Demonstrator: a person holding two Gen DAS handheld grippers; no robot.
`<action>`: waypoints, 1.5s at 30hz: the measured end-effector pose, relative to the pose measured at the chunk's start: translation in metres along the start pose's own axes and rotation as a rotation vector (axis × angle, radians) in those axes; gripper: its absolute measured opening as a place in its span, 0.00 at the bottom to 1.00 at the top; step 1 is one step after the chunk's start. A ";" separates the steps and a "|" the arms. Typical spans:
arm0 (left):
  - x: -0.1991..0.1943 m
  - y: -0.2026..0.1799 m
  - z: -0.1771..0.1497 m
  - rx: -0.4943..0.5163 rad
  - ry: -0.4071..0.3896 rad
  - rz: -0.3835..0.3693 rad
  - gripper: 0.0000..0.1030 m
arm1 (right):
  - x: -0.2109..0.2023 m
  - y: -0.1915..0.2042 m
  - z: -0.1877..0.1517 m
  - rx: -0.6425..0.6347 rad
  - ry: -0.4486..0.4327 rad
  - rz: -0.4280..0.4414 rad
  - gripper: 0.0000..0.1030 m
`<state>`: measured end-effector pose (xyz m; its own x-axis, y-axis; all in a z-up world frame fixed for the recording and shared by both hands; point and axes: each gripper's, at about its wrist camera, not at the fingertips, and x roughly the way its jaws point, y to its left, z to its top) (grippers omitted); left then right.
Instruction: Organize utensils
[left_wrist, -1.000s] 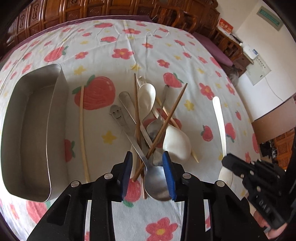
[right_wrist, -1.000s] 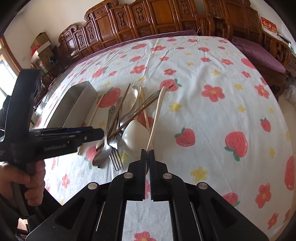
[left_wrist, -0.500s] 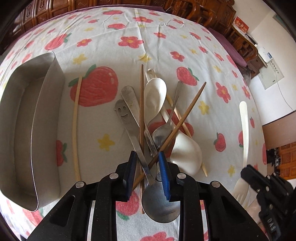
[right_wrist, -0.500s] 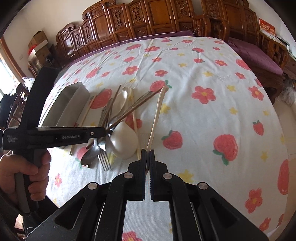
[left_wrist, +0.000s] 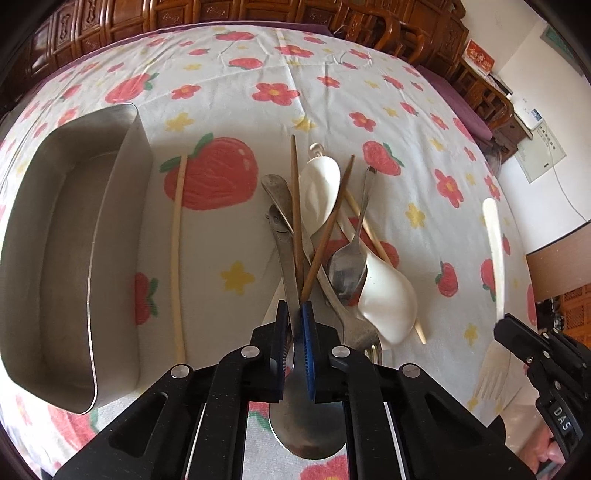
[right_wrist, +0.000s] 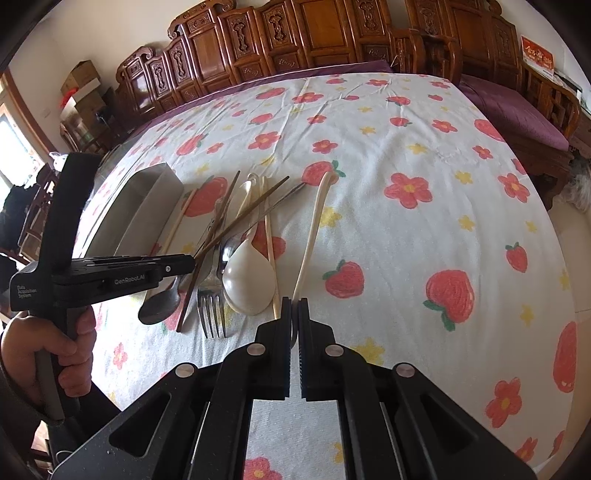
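Left gripper pinched narrow on a metal spoon and two dark chopsticks at the near edge of the utensil pile. Steel tray lies at 9 o'clock of the pile. Right gripper clamps a cream plastic fork at 3 o'clock, on the strawberry tablecloth.

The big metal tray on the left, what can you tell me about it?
The metal tray is a long, deep, rectangular container with rounded corners, apparently brushed stainless steel with a thin bright rim. It sits upright on the strawberry-print tablecloth, at the left of the utensil pile. Nothing shows inside it. A pale chopstick lies on the cloth alongside its right wall, a little apart from it. Neither hand-held gripper touches it.
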<state>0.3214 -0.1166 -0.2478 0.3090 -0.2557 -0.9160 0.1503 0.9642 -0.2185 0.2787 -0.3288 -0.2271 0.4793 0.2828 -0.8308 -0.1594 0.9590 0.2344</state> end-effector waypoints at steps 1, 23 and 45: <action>-0.004 0.000 -0.001 0.009 -0.012 0.002 0.05 | 0.001 0.001 0.000 -0.002 0.001 -0.001 0.04; -0.084 0.019 -0.003 0.105 -0.189 -0.019 0.01 | 0.009 0.042 -0.001 -0.087 0.008 -0.004 0.04; -0.097 0.113 0.007 0.041 -0.244 0.091 0.01 | 0.036 0.162 0.046 -0.247 -0.001 0.081 0.04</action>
<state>0.3148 0.0170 -0.1816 0.5399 -0.1824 -0.8217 0.1480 0.9816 -0.1206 0.3098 -0.1626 -0.1965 0.4576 0.3588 -0.8136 -0.4035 0.8991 0.1695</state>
